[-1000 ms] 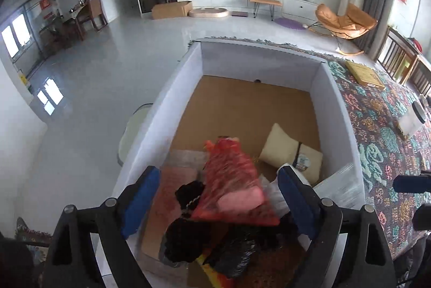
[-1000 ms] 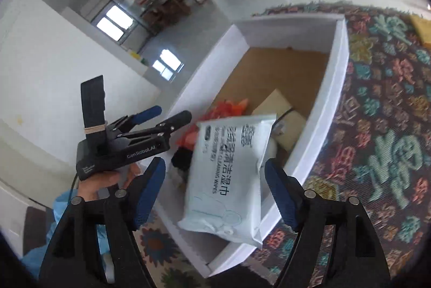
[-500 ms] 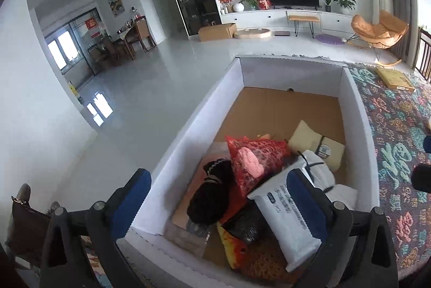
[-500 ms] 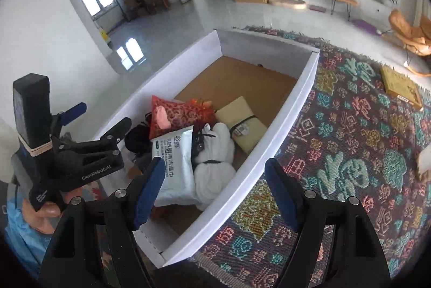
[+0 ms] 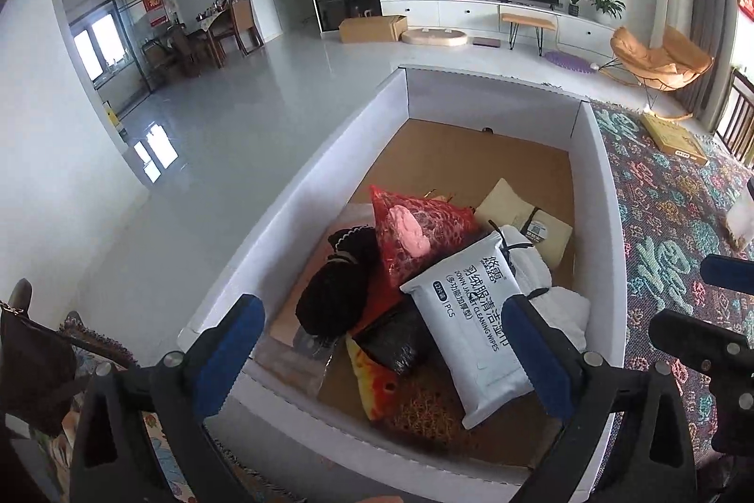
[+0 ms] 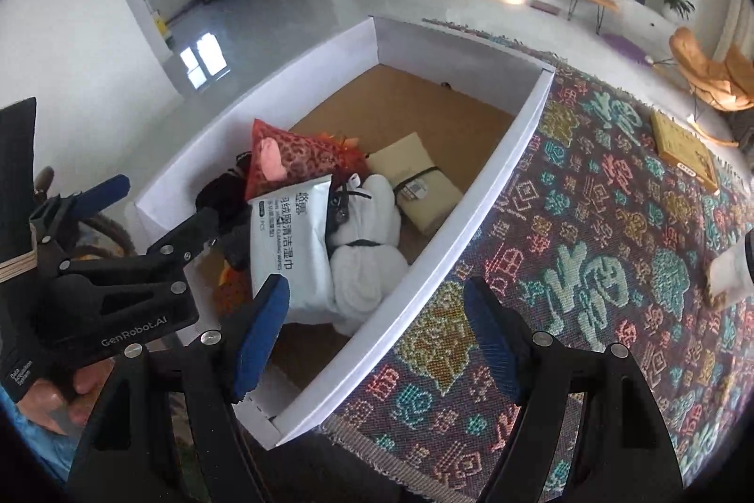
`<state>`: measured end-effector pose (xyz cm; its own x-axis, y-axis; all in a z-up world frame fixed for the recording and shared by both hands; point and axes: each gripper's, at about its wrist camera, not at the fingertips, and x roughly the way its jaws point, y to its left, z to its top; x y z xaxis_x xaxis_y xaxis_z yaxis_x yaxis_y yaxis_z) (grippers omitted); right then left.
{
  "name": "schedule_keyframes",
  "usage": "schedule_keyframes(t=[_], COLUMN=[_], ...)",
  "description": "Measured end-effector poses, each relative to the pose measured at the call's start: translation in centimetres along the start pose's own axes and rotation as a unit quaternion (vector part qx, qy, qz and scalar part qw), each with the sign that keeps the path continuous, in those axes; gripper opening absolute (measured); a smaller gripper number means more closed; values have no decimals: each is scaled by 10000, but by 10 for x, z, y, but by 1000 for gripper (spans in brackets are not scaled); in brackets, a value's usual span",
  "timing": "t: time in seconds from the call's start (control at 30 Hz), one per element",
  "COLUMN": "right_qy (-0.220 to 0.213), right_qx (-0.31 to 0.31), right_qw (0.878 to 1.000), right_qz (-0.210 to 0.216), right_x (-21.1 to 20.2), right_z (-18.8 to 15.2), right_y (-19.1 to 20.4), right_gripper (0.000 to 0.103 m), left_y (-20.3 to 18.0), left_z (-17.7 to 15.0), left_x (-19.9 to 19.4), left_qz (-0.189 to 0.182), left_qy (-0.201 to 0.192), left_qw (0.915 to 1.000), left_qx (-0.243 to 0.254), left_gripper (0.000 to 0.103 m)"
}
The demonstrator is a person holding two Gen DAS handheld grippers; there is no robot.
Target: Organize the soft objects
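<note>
**Operator:** Left wrist view first: my left gripper (image 5: pixel 381 343) is spread wide with nothing between its blue pads (image 5: pixel 226 354). It hangs over the near end of the white box (image 5: pixel 330 154), low in the frame, touching none of the contents. The wipes pack (image 5: pixel 471 328) lies directly ahead of it, propped on the heap at centre.

**Observer:** And the other one?

**Operator:** In the right wrist view my right gripper (image 6: pixel 377 343) is also released and empty, straddling the box's long wall at lower centre, half over the patterned cloth (image 6: pixel 589 220). The soft things sit bunched at the box's near end: a red mesh bag (image 6: pixel 292 159), a white bundle (image 6: pixel 372 239) and a beige pad (image 6: pixel 414 182) just beyond it. Something black lies under the mesh bag; I can't tell what it is.

**Observer:** What worries you?

**Operator:** The wipes pack leans on uneven, squashy items, so a nudge from either finger could slide it off. The far half of the box is bare while the pile climbs, so more drops here may spill over the wall. One more item, pale, waits at the right edge (image 6: pixel 728 272) on the cloth, and reaching for it could drag the cloth.
</note>
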<state>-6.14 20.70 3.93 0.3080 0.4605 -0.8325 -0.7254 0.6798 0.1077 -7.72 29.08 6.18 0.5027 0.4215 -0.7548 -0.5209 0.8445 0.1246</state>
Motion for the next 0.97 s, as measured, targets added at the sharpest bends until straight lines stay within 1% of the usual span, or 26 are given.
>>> schedule_keyframes(t=[0.47, 0.77, 0.87, 0.97], right_qy=[91, 125, 79, -51], right_qx=[-193, -166, -147, -90], right_qw=[9996, 9996, 9998, 9999], right_qz=[-160, -182, -142, -61], right_x=[6, 9, 8, 4], right_z=[0, -1, -1, -4], right_y=[17, 16, 17, 14], right_gripper=[79, 79, 79, 79], left_y=[10, 11, 14, 14], left_z=[-1, -1, -2, -6], left_x=[-2, -5, -6, -10], left_qz=[-22, -53, -184, -103], left_qy=[15, -19, 7, -148], left_qw=[9999, 9998, 9994, 9992], left_qx=[-158, -203, -300, -345], left_gripper=[100, 100, 100, 100])
